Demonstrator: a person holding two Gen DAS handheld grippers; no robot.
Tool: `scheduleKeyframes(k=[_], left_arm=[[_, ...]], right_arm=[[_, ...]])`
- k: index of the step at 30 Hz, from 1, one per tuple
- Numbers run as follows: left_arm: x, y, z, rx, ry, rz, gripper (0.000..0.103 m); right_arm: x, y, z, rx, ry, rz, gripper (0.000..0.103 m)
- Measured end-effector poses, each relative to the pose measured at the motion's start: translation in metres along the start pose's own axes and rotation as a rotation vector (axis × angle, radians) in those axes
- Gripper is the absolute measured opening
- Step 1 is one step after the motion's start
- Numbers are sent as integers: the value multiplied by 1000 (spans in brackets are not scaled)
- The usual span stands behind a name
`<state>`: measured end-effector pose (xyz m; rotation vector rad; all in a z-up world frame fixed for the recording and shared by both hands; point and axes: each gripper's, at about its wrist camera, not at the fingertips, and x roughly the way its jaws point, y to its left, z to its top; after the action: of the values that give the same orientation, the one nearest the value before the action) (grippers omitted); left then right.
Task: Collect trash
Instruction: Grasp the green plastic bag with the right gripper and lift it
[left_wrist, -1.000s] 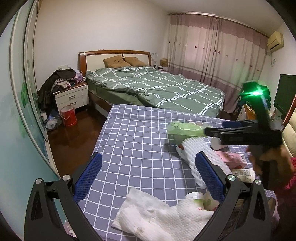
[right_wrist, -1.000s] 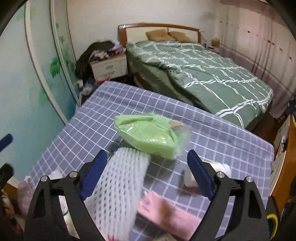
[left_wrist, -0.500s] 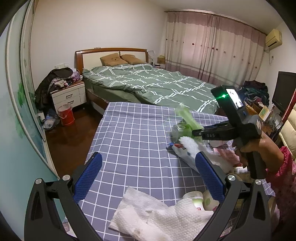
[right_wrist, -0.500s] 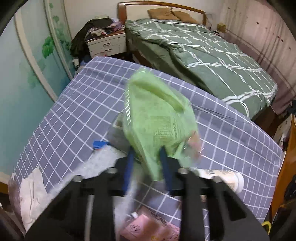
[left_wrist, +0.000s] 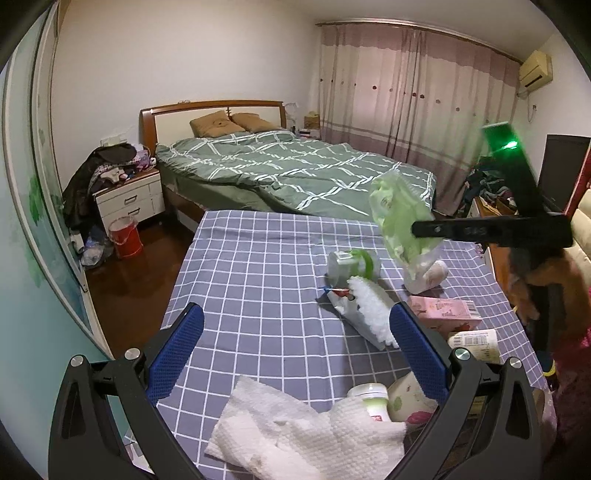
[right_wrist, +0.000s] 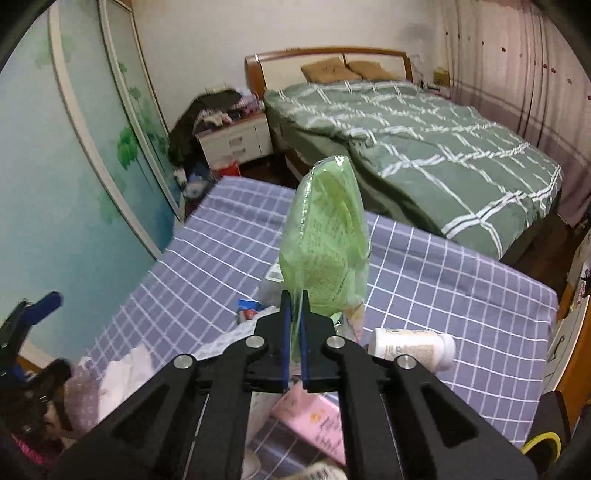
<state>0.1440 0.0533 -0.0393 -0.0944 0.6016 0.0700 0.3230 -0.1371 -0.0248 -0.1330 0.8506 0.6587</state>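
Over the checked blue tablecloth (left_wrist: 258, 280), the right gripper (right_wrist: 294, 306) pinches a green plastic bag (right_wrist: 327, 240) between its blue pads, lifting it clear of the surface. Nearer, the left gripper (left_wrist: 295, 343) hangs spread wide above crumpled paper towels (left_wrist: 295, 435). Beside them lie white foam netting (left_wrist: 369, 314), a pink carton (left_wrist: 443, 310) and a white bottle (right_wrist: 413, 349).

Print on the green bag (right_wrist: 325, 251) — too blurred to read (small, too)
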Motion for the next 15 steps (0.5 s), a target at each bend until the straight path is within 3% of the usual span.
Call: scheduleKeyframes(k=[4, 8, 15], left_arm=[[-8, -9, 5, 16, -18, -13, 99], [-13, -17, 6, 28, -31, -29, 99], [-20, -37, 6, 51, -38, -54, 99]], right_arm=[[-45, -7, -11, 16, -72, -2, 4], [-98, -31, -38, 66, -157, -63, 4], [-173, -105, -110, 236, -230, -274, 5]])
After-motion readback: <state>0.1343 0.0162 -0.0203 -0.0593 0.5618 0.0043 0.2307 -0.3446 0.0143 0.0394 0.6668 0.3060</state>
